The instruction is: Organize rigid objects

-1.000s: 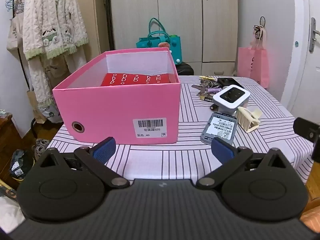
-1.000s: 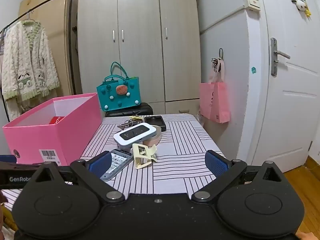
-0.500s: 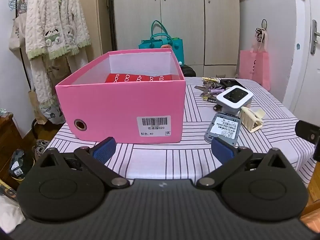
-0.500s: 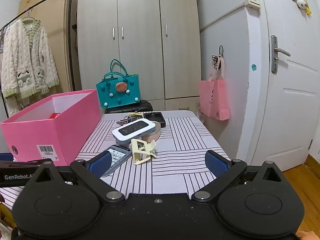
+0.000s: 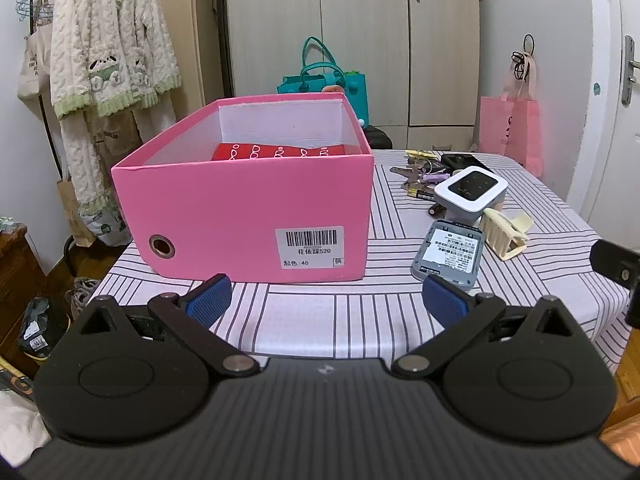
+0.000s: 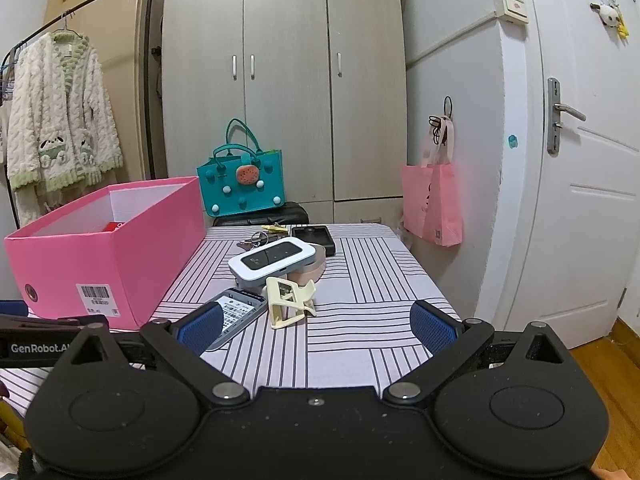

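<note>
Both tongs hang level at the table's near edge, left gripper (image 5: 326,300) and right gripper (image 6: 316,326) spread wide, empty. Only the left view reveals the red item (image 5: 280,152) inside the pink box (image 5: 244,216); clutter lies beside it.

- Your pink box (image 5: 248,204) wears a white barcode label, and inside you see white walls and a red pack (image 5: 280,152) with white loops.
- Your table (image 5: 532,216) cloth is pale pink-white with dark stripe blocks.
- You've got a white device (image 6: 272,258) with a black face, a grey one (image 5: 450,250) with a white label, and a cream clip (image 6: 290,300).
- Your left tongs (image 5: 326,300) and right tongs (image 6: 316,328) are black with blue pads.
- Behind them you have a teal bag (image 6: 242,186), a pink bag (image 6: 434,204) and a cream cardigan (image 5: 110,40) trimmed in green.
</note>
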Motion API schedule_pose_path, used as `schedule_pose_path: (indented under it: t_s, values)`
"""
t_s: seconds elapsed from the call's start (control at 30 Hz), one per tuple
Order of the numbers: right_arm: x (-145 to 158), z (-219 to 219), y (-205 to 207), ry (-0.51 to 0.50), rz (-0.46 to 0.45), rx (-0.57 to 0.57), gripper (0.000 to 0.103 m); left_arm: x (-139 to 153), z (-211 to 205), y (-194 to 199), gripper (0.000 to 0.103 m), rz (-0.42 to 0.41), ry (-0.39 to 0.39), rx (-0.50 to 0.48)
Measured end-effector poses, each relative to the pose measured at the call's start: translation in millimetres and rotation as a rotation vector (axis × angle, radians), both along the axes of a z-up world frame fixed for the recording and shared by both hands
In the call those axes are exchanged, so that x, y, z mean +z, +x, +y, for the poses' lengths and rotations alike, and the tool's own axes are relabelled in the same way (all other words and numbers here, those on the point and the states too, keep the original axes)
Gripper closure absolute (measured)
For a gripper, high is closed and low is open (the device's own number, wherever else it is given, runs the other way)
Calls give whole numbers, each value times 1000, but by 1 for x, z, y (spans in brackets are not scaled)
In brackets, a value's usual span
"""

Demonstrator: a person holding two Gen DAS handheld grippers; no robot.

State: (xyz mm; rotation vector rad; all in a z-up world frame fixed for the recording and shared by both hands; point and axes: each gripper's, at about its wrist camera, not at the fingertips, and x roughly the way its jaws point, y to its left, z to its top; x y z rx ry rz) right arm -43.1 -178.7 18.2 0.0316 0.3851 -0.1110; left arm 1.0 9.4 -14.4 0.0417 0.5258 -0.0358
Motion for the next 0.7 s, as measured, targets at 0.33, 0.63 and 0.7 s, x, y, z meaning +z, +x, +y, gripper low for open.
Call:
schedule_pose_path:
  t_s: [0.33,0.63,0.7]
  values:
    - [-3,1,2,-12,6,3,2,0,1,0,0,-1,5,1]
    - [-5,0,2,-15,11,-4,2,0,3,-1,0,-10,4,3]
    - [-5,0,2,-17,6,-2,2,0,4,-3,0,-15,2,1]
